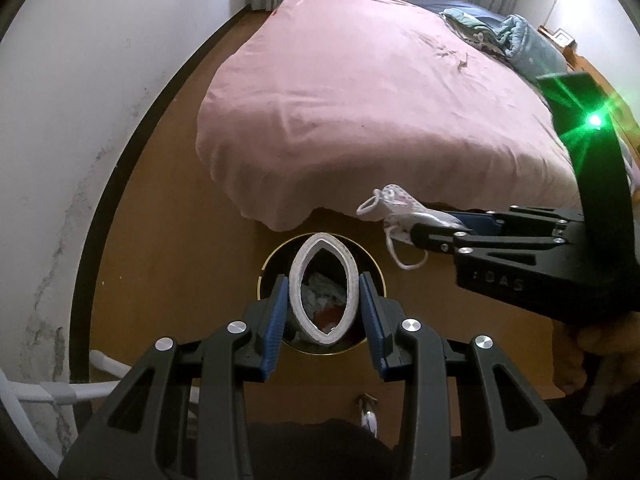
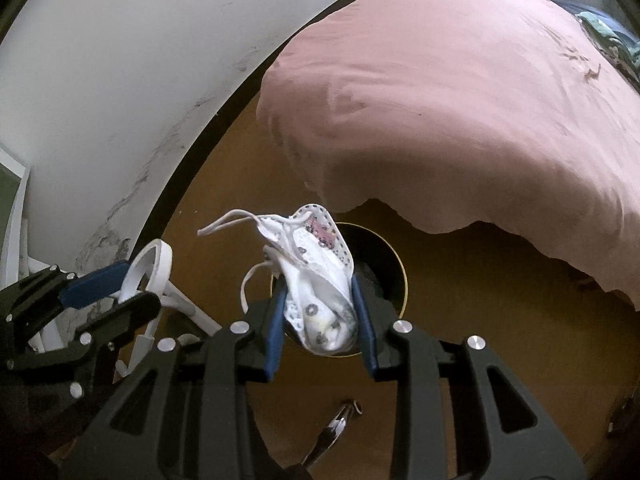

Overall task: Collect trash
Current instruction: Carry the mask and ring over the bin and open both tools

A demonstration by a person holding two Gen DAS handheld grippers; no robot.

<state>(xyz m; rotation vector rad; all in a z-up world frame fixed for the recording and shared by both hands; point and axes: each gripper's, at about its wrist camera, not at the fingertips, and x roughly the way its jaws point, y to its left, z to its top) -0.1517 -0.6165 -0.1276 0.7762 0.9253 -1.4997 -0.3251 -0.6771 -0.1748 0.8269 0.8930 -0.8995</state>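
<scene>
Bedroom corner, seen over two hand-held grippers aimed steeply down at a round black trash bin on the brown wooden floor, just beside the drooping edge of a pink bedcover; crumpled scraps already lie inside the bin.

The left gripper has its blue pads partly closed on a white ring, squeezed into a pointed oval and hanging directly over the bin's mouth; the ring looks light and springy, so it would likely pop round when freed, and a hold across its sides, as now, seems the sensible one.

The right gripper pinches a crumpled white face mask with small printed patterns, its jaws narrowed on the bunched body; the mask also sits above the bin opening, ear loops trailing loose to the left. It appears soft, near weightless and limp; a loop could snag on a pad at release, so gripping the body beats gripping a strap.

A metal utensil, possibly a fork, lies on the floor nearby.
</scene>
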